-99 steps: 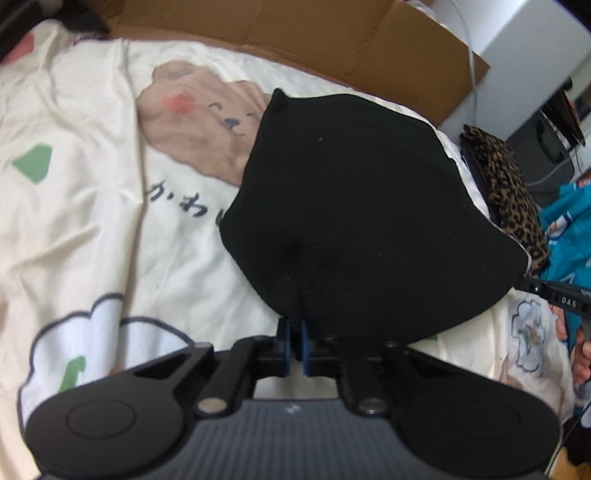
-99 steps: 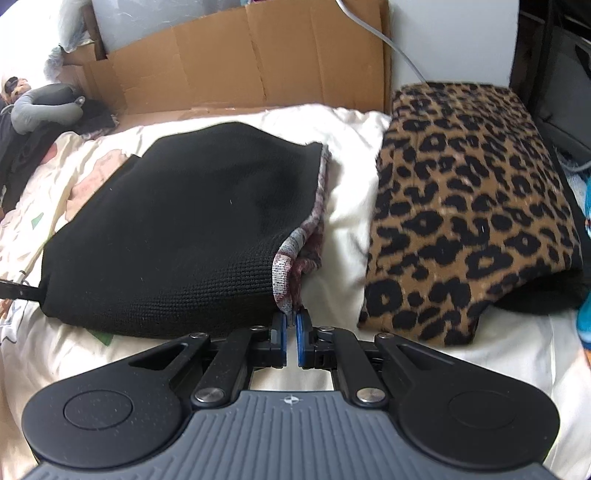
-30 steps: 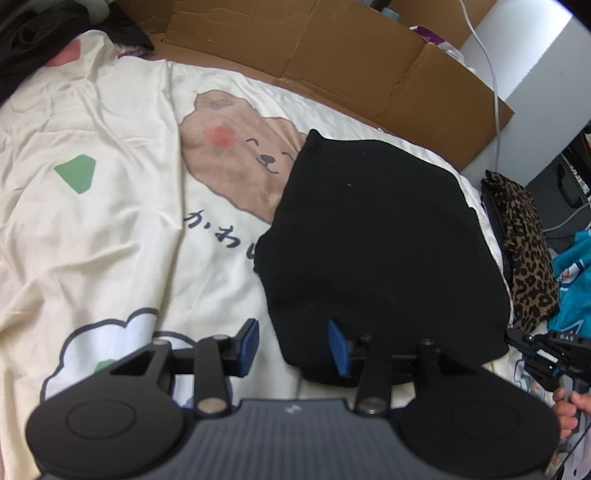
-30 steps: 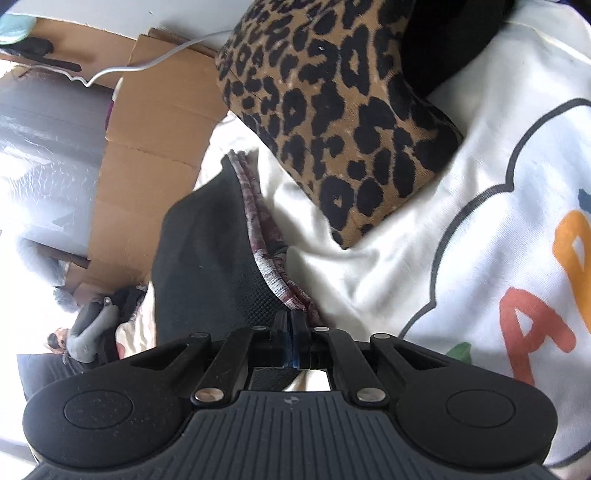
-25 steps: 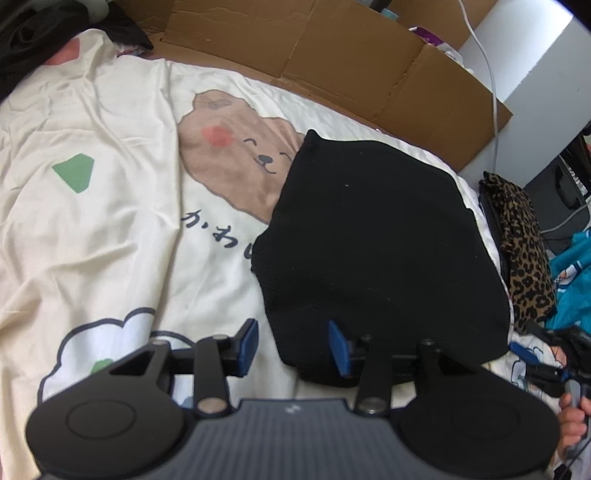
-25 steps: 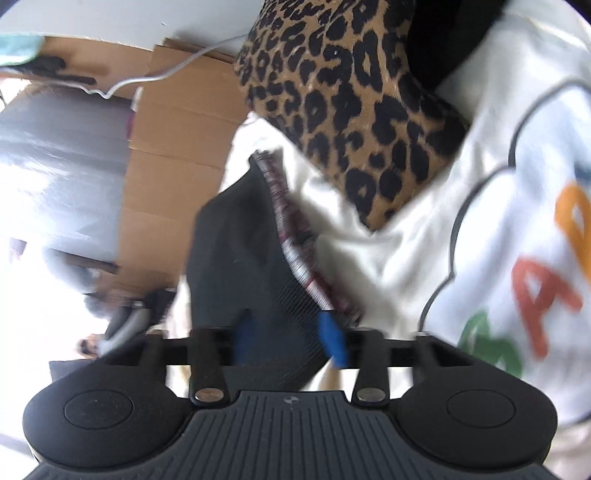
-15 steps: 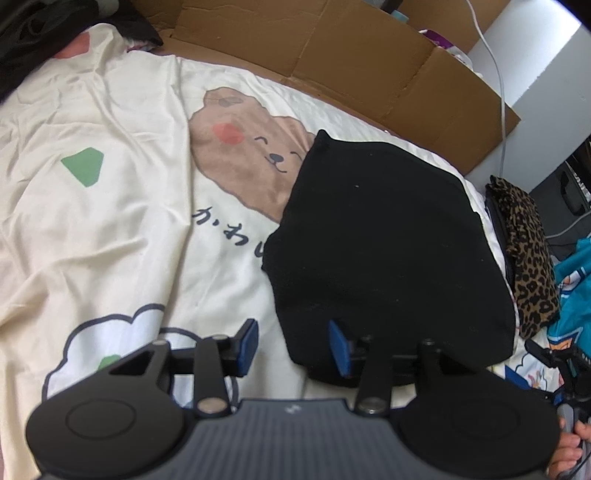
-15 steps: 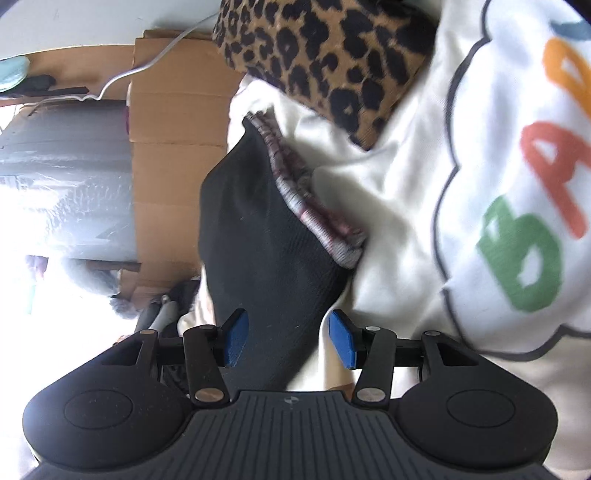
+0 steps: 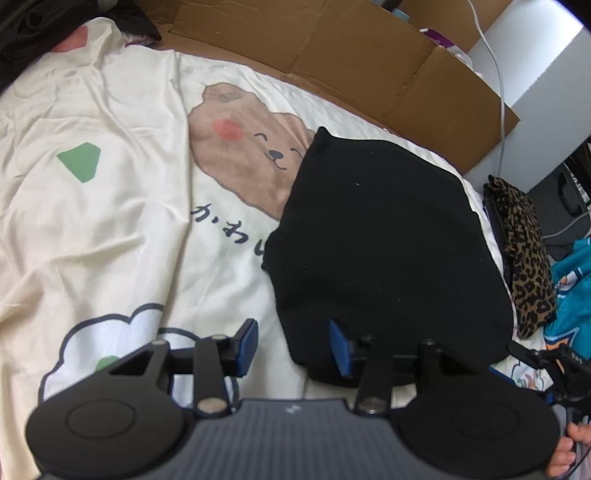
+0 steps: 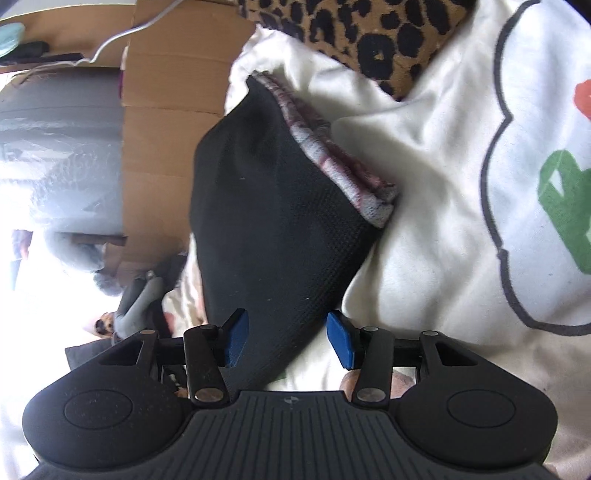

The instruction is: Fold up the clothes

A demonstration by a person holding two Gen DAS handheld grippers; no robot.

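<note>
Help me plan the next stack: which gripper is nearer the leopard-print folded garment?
Right. The right gripper sits near the leopard-print folded garment; the left gripper is across the black folded knit garment.

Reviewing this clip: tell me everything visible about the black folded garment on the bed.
The black garment is a knit with a fine mesh-like texture, folded into a compact, roughly rectangular bundle lying flat on the cream cartoon-print bedsheet, partly covering the printed bear. One edge shows a pink-and-grey patterned inner layer. The leopard-print piece lies beside it, apart. Both the left gripper and right gripper are open at its near corners, not clamped on it.
</note>
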